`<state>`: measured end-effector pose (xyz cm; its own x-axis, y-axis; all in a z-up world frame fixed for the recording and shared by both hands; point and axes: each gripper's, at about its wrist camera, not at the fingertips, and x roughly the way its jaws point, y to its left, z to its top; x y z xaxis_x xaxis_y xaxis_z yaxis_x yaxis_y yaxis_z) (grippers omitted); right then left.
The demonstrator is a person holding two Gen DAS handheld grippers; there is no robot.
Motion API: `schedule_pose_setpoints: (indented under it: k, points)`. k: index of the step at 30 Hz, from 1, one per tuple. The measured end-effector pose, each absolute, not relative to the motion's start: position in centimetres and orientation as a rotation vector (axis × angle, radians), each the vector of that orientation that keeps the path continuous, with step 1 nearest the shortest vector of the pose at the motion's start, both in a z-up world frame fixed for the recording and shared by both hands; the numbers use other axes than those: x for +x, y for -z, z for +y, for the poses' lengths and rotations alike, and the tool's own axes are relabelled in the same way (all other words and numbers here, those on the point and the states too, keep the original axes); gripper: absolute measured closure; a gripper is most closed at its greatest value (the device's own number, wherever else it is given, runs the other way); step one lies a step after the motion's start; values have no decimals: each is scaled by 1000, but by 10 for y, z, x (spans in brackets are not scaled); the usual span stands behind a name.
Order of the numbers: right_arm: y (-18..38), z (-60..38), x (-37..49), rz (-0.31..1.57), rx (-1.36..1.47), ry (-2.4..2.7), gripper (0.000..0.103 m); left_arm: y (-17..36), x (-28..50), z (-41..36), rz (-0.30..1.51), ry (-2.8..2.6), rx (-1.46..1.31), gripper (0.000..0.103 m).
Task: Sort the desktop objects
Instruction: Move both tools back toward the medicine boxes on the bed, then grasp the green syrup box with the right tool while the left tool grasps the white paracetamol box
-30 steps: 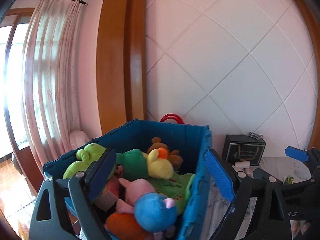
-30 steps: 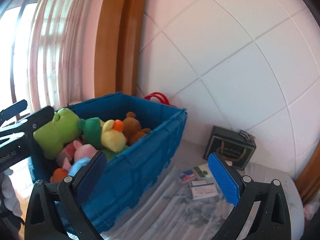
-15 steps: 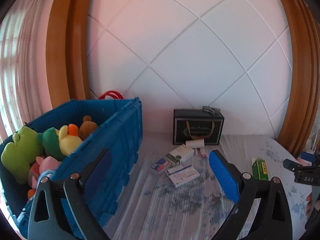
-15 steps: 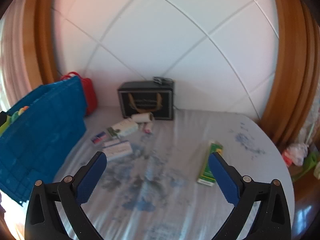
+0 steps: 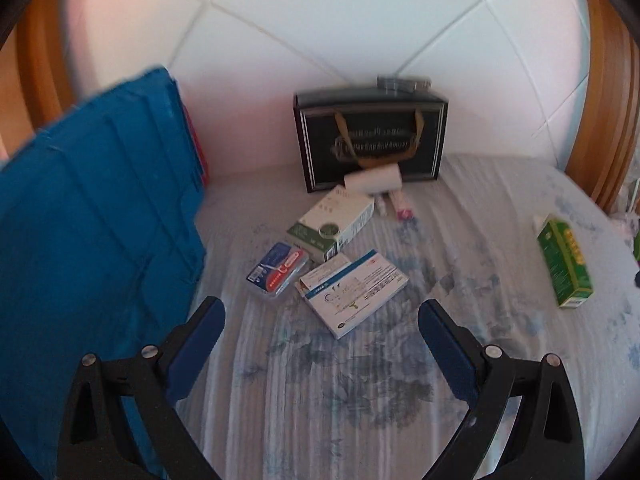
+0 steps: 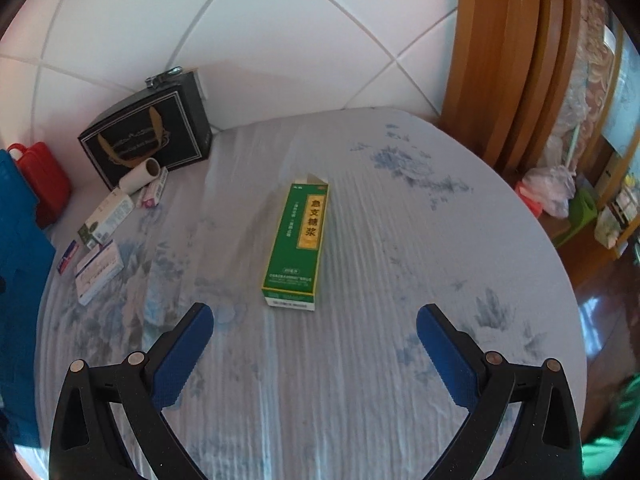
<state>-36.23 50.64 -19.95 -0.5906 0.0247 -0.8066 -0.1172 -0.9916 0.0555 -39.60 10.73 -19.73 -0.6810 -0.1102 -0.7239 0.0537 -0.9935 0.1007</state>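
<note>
My left gripper (image 5: 320, 320) is open and empty above the cloth-covered table, just short of a white and blue medicine box (image 5: 352, 292). Beside that box lie a clear floss-pick pack (image 5: 278, 270), a white and green box (image 5: 332, 222), a paper roll (image 5: 372, 178) and a small pink tube (image 5: 402, 206). My right gripper (image 6: 314, 326) is open and empty, with a long green medicine box (image 6: 298, 244) lying flat just beyond its fingertips. The green box also shows at the right of the left wrist view (image 5: 564, 260).
A black gift bag (image 5: 370, 140) stands against the tiled wall. A blue crate (image 5: 92, 232) fills the left side, with a red container (image 6: 40, 180) behind it. The round table edge (image 6: 552, 240) drops off at the right, past wooden trim (image 6: 500, 60).
Both grippers have swung right and tilted down, from the blue crate of plush toys to the tabletop. The green box now lies right before the right gripper. Both stayed open.
</note>
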Motion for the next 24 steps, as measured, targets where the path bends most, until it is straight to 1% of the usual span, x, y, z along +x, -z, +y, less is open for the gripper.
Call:
schedule_pose_setpoints:
  k: [7, 13, 15, 16, 18, 19, 21, 24]
  points:
    - [241, 499, -412, 173, -1487, -2613, 0, 280, -481, 98, -202, 2775, 1453, 4]
    - [274, 500, -443, 152, -1561, -2538, 0, 335, -525, 96, -195, 2733, 1632, 4]
    - [284, 501, -450, 158, -1585, -2519, 0, 339, -523, 97, -47, 2765, 1655, 4]
    - [287, 501, -451, 160, -1591, -2515, 0, 343, -521, 101, 17, 2759, 1713, 4]
    - [293, 500, -455, 162, -1610, -2518, 0, 348, -513, 118, 18, 2783, 1740, 4]
    - [296, 500, -457, 161, -1619, -2521, 0, 353, -509, 128, 37, 2796, 1807, 4]
    - [299, 499, -458, 163, -1630, -2529, 0, 356, -501, 151, -48, 2824, 1820, 3]
    - [299, 499, -459, 169, -1636, -2544, 0, 349, -496, 168, -111, 2835, 1812, 4]
